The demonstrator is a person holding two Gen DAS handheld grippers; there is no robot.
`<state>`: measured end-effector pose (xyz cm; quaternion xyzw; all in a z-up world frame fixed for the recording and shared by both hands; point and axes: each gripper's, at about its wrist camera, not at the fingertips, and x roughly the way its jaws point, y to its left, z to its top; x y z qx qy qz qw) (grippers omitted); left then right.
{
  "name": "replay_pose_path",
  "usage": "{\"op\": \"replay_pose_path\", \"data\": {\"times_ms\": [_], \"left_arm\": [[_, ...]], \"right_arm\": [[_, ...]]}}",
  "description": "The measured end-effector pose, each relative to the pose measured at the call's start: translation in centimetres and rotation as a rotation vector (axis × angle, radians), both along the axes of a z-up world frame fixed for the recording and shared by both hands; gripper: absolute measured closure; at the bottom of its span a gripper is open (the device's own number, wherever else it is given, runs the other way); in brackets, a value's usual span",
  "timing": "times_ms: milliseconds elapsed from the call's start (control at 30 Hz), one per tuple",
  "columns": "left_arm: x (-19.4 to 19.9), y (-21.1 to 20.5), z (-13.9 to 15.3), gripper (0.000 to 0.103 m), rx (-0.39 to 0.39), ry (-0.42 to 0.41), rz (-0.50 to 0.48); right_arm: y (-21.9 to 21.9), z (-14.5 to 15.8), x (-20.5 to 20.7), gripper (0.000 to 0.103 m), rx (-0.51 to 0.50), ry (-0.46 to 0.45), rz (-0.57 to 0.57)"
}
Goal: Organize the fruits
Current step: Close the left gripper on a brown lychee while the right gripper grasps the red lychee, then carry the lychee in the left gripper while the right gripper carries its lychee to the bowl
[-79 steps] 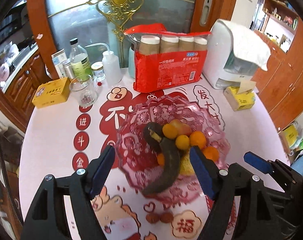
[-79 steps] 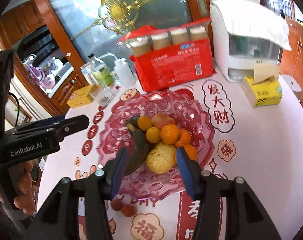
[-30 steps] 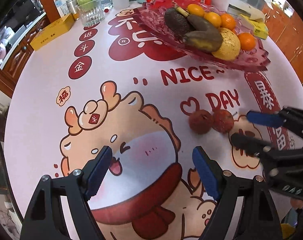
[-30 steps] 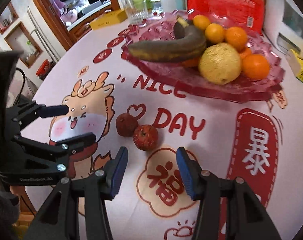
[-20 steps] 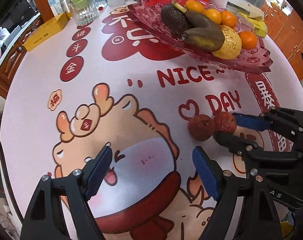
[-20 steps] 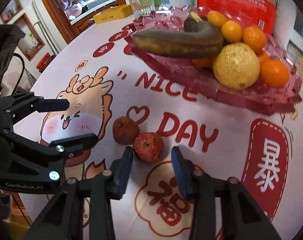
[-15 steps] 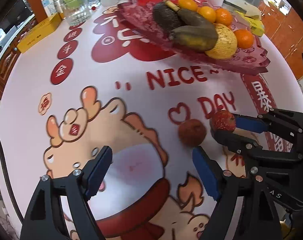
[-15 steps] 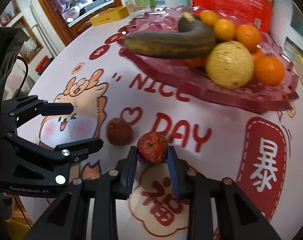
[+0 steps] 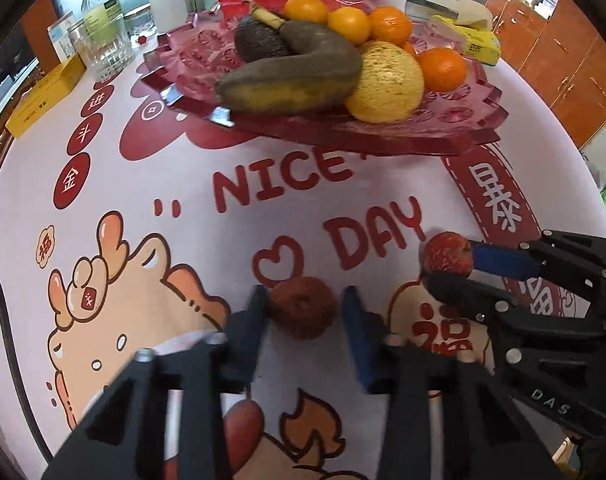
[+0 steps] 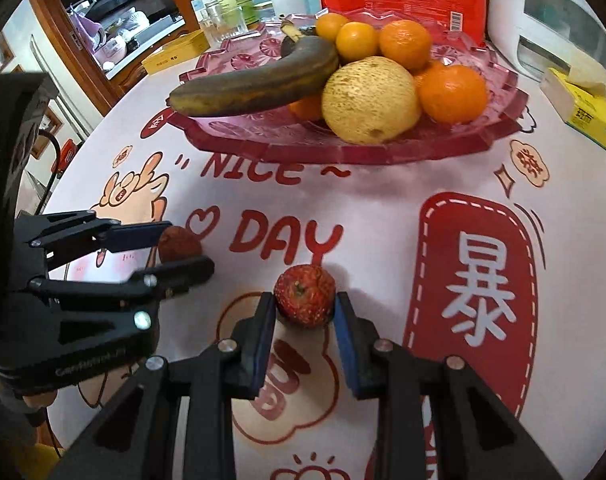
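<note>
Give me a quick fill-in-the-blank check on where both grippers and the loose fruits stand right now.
1. The right gripper is shut on the ____ fruit.
2. The left gripper has the brown fruit ____ its fingers.
3. The banana lies on the pink ____.
4. The printed word beside both small fruits is ____.

Missing words: red; between; tray; DAY

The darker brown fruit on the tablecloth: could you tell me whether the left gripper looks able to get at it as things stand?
Probably yes. The left gripper already has its fingers on either side of the brown fruit, nothing lies between them, and the right gripper holding the red fruit sits clear to the side.
</note>
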<state>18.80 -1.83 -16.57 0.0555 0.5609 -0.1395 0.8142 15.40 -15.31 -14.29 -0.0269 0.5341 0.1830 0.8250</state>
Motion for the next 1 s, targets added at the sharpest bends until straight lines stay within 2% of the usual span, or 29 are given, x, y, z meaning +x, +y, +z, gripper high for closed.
{"op": "replay_pose_path", "data": {"times_ms": [200,400,533,700,1000], "left_arm": [[-1.4,-0.4,0.8,0.073,-0.006,-0.003,0.002],[-3.1,0.9,4.1,0.074,-0.016,-0.045,0.040],[-3.4,2.3,7.7,0.074,-0.050,-0.086,0.089],[-2.9,3.7,14.4,0.074,-0.076,-0.180,0.117],[0.0,3.0,26.1,0.073,-0.035,-0.327,0.111]], "right_arm": [[-0.1,0.3,-0.5,0.073,-0.014,0.011,-0.023],[-0.8,3.4,-1.6,0.073,0.015,-0.048,-0.030],[-1.0,6.8,-2.5,0.073,0.047,-0.116,-0.025],[-0.7,12.4,-3.4,0.073,0.069,-0.222,0.008],[-1.4,23.5,-2.2,0.073,0.103,-0.358,0.004]]}}
